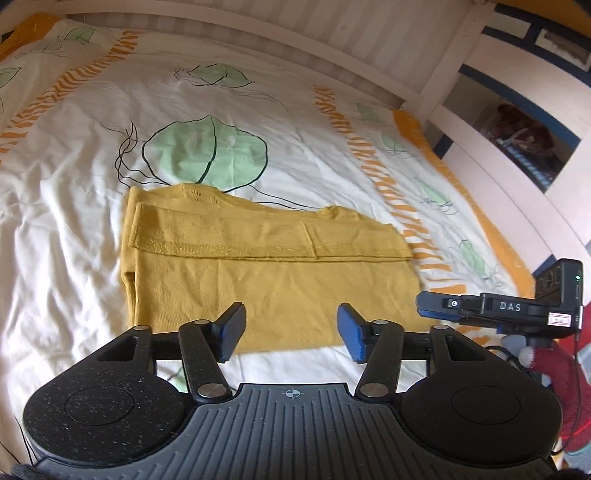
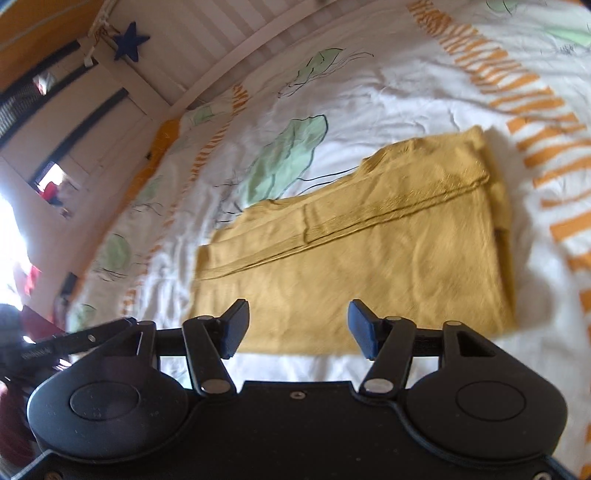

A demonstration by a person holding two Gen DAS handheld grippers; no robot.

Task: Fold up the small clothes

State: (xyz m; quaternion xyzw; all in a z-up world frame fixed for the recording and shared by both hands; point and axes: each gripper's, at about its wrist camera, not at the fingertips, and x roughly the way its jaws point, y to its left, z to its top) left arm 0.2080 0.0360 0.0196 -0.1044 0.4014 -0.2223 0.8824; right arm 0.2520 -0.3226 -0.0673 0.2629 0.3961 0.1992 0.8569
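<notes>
surface: bed under white duvet cover with green leaf prints and orange stripes | room: white slatted bed frame behind, blue star on it | item: yellow garment folded flat mid-bed | left gripper jaws apart, empty | right gripper jaws apart, empty

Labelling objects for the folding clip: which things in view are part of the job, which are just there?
Job:
- yellow garment, lying folded on the bed cover
- left gripper, open, holding nothing
- right gripper, open, holding nothing

Just there:
- patterned bed cover
- white bed rail
- blue star
- shelf unit
</notes>
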